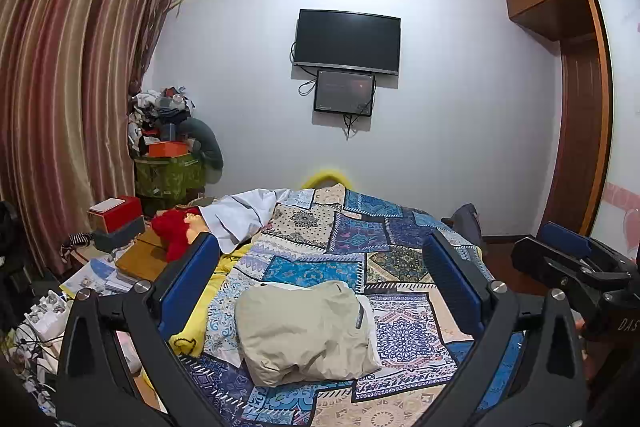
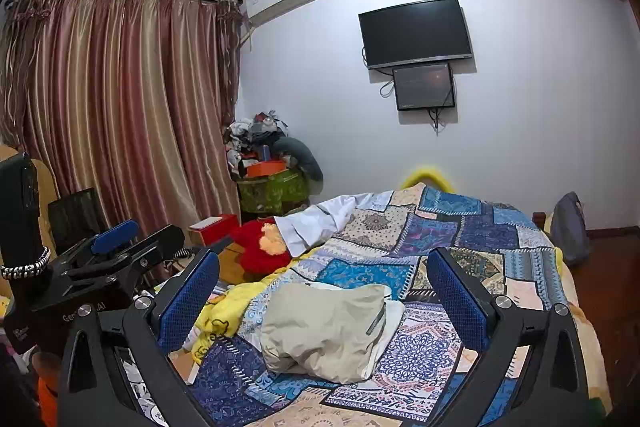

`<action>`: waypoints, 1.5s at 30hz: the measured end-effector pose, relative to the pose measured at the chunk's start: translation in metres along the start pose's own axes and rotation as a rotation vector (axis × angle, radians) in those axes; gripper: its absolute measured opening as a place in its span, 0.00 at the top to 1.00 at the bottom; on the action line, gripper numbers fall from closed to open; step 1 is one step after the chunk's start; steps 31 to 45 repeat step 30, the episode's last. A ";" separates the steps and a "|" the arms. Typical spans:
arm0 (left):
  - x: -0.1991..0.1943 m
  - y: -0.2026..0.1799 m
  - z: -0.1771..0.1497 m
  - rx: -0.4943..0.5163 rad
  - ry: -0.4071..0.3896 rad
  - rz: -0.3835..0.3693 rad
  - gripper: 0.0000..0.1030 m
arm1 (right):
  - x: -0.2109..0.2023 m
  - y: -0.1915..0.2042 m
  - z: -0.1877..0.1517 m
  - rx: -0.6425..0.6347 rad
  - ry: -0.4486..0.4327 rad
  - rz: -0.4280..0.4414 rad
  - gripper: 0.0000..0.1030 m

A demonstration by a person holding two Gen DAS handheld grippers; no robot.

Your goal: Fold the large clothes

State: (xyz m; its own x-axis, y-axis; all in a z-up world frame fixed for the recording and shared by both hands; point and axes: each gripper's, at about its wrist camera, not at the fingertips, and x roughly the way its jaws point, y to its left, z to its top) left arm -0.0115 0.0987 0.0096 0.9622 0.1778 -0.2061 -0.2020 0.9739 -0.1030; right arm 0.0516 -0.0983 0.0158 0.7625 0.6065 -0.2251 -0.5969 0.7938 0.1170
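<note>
A beige garment [image 1: 306,331] lies folded into a compact bundle on the patchwork bedspread [image 1: 352,231], a zip pocket showing on its right side. My left gripper [image 1: 320,247] hovers above it, open, nothing between its blue pads. In the right wrist view the same beige garment [image 2: 330,331] sits below my right gripper [image 2: 323,259], which is also open and empty. Each gripper shows in the other's view: the right one [image 1: 576,259] at the far right, the left one [image 2: 120,243] at the left.
A white cloth [image 1: 244,215] and a red plush toy [image 1: 174,229] lie at the bed's far left. A cluttered side table [image 1: 132,259] with boxes stands left of the bed. Curtains [image 1: 68,87] hang left, a wardrobe [image 1: 576,67] stands right, a TV [image 1: 347,41] is on the wall.
</note>
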 end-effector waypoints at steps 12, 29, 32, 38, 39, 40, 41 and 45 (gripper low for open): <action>0.004 0.005 0.002 -0.009 0.020 -0.029 0.00 | 0.001 0.002 0.002 0.013 -0.004 -0.016 0.00; 0.005 -0.002 0.001 0.019 0.025 -0.036 0.00 | 0.004 -0.001 0.001 0.059 -0.006 -0.045 0.00; 0.005 -0.003 0.001 0.018 0.025 -0.034 0.00 | 0.004 -0.001 0.001 0.059 -0.006 -0.045 0.00; 0.005 -0.003 0.001 0.018 0.025 -0.034 0.00 | 0.004 -0.001 0.001 0.059 -0.006 -0.045 0.00; 0.005 -0.003 0.001 0.018 0.025 -0.034 0.00 | 0.004 -0.001 0.001 0.059 -0.006 -0.045 0.00; 0.005 -0.003 0.001 0.018 0.025 -0.034 0.00 | 0.004 -0.001 0.001 0.059 -0.006 -0.045 0.00; 0.005 -0.003 0.001 0.018 0.025 -0.034 0.00 | 0.004 -0.001 0.001 0.059 -0.006 -0.045 0.00; 0.005 -0.003 0.001 0.018 0.025 -0.034 0.00 | 0.004 -0.001 0.001 0.059 -0.006 -0.045 0.00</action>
